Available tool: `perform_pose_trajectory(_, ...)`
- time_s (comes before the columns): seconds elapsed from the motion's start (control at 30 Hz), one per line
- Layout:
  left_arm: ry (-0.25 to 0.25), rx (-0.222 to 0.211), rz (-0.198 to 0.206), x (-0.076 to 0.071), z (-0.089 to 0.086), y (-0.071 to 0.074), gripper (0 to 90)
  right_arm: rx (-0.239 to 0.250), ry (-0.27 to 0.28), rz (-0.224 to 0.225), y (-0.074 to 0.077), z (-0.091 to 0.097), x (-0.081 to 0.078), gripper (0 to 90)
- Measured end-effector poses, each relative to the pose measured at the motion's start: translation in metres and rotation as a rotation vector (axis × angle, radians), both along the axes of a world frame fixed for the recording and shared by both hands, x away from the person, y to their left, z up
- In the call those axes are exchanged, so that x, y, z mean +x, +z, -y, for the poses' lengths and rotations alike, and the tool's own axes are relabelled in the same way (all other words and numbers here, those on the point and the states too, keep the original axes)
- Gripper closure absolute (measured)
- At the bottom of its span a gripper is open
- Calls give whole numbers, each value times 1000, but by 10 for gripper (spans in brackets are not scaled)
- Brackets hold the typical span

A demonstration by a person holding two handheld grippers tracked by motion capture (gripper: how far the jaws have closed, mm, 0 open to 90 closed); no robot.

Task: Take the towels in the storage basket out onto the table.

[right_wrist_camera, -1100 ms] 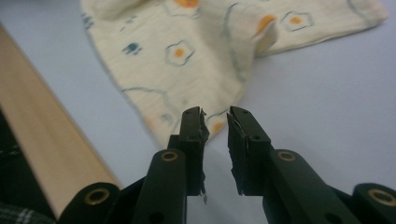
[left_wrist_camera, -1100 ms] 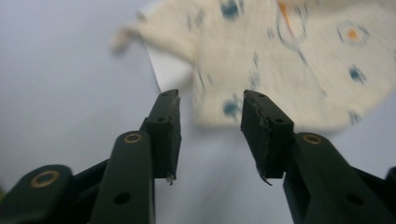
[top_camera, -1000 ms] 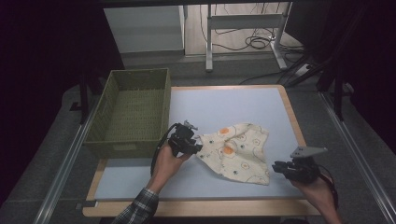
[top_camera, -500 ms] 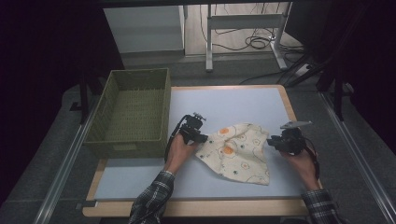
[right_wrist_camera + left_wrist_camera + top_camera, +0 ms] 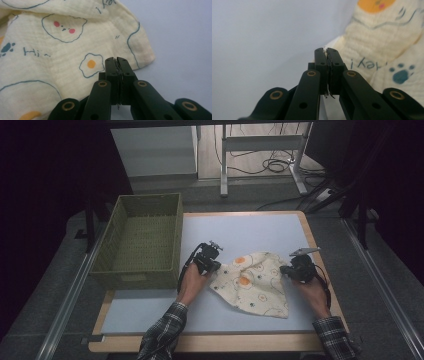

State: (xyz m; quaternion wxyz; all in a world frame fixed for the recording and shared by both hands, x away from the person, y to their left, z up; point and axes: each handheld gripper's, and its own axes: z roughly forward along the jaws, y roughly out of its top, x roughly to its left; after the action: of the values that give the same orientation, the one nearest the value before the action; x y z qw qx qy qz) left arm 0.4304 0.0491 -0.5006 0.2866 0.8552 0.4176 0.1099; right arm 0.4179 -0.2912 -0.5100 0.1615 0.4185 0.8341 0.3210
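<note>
A cream cloth [image 5: 252,282] printed with eggs, bears and paw marks lies crumpled on the pale blue table top [image 5: 250,230]. My left gripper [image 5: 216,266] is at the cloth's left corner. Its jaws have just been closing, and in the left gripper view they [image 5: 326,50] meet on a sliver of the cloth's [image 5: 382,42] edge. My right gripper [image 5: 286,270] is at the cloth's right edge. Its jaws have also just been closing and now stand together [image 5: 116,59] on the hem of the cloth [image 5: 50,50], by a fried-egg print.
An olive woven basket [image 5: 135,280] stands at the table's left side, next to the left hand. The table's wooden rim [image 5: 320,265] runs just right of the right gripper. A desk frame and cables [image 5: 270,165] sit on the floor beyond.
Both hands moved in towards the cloth, the right one from the near right corner up to the cloth's right edge. Both grippers now rest at opposite edges of the cloth.
</note>
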Motion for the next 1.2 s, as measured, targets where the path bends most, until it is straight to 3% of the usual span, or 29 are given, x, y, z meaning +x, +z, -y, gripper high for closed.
perform_pose_trajectory(0.1,17,11,32,9,-3,13,885,3,-15,12,9,5,4,884)
perform_pose_trajectory(0.3,49,77,90,37,-1,35,885,-3,-47,52,30,14,24,884)
perform_pose_trajectory(0.43,121,102,170,64,-2,43,869,4,-85,76,43,19,44,864)
perform_pose_trajectory(0.47,145,101,184,69,-3,42,833,3,-101,76,44,20,49,804)
perform_pose_trajectory(0.5,158,101,165,74,-3,41,730,2,-124,72,45,21,52,739)
perform_pose_trajectory(0.53,153,90,144,76,-1,37,718,10,-134,57,45,22,54,737)
perform_pose_trajectory(0.7,107,100,126,66,7,26,624,15,-87,44,38,22,45,722)
perform_pose_trajectory(0.97,48,65,72,35,7,21,588,36,2,12,22,20,7,722)
perform_pose_trajectory(1.2,59,136,-23,19,4,-7,546,38,55,-3,14,17,-24,697)
